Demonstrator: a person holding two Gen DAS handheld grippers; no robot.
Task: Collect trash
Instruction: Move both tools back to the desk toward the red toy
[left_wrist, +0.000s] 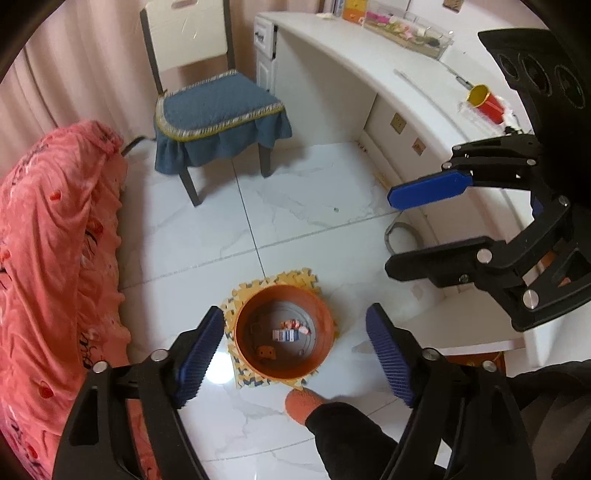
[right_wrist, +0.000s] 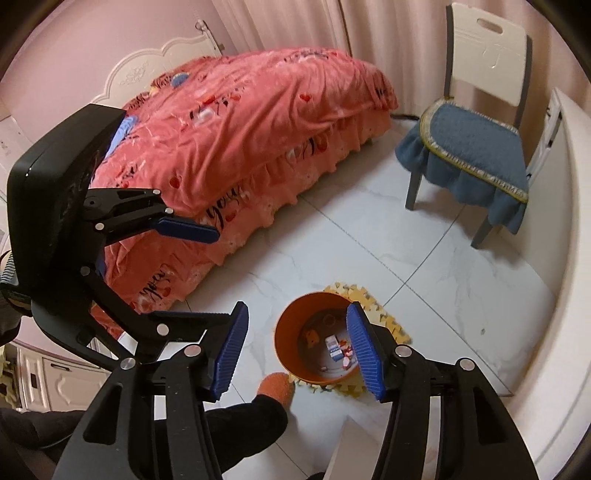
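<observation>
An orange round bin (left_wrist: 284, 332) stands on a yellow foam mat (left_wrist: 291, 280) on the white tile floor. Small pieces of trash (left_wrist: 290, 332) lie in its bottom, among them a white and blue box. My left gripper (left_wrist: 295, 354) is open and empty, high above the bin. My right gripper (right_wrist: 295, 354) is open and empty too, above the bin (right_wrist: 314, 347) with its right fingertip over the rim. In the left wrist view the right gripper (left_wrist: 410, 230) shows at the right, near the desk edge. A red and yellow cup (left_wrist: 485, 101) lies on its side on the desk.
A pink-covered bed (right_wrist: 236, 147) fills the left. A chair with a blue cushion (left_wrist: 218, 107) stands at the back. A white curved desk (left_wrist: 369, 62) runs along the right with a tray of small items (left_wrist: 406, 29). My foot in an orange sock (left_wrist: 303, 402) is beside the bin.
</observation>
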